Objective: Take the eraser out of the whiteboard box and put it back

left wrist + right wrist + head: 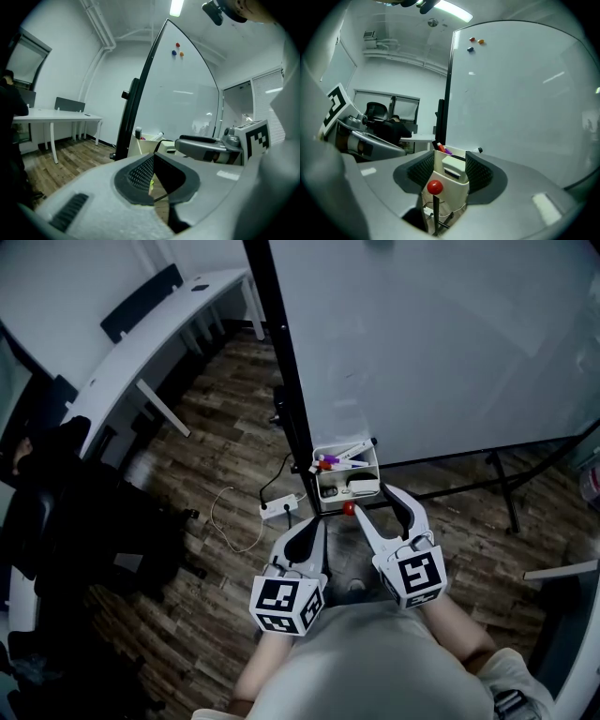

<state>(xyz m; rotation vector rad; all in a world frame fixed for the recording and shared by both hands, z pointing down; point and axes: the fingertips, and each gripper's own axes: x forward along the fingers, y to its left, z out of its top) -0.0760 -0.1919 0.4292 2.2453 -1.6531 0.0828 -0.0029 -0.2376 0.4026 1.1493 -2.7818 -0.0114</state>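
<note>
Eraser (362,487) in whiteboard box (373,465), markers (339,458) behind it; power strip (281,507) on floor (225,442) left of box.

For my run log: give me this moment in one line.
right gripper open, facing eraser in box | left gripper shut, empty

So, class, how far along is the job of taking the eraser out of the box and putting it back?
Done: nothing visibly; the eraser sits in the box on the whiteboard. In hand: the right gripper is open, lined up on the eraser, not gripping it; the left gripper is shut and empty. To do: probably grip, lift out, put back.
</note>
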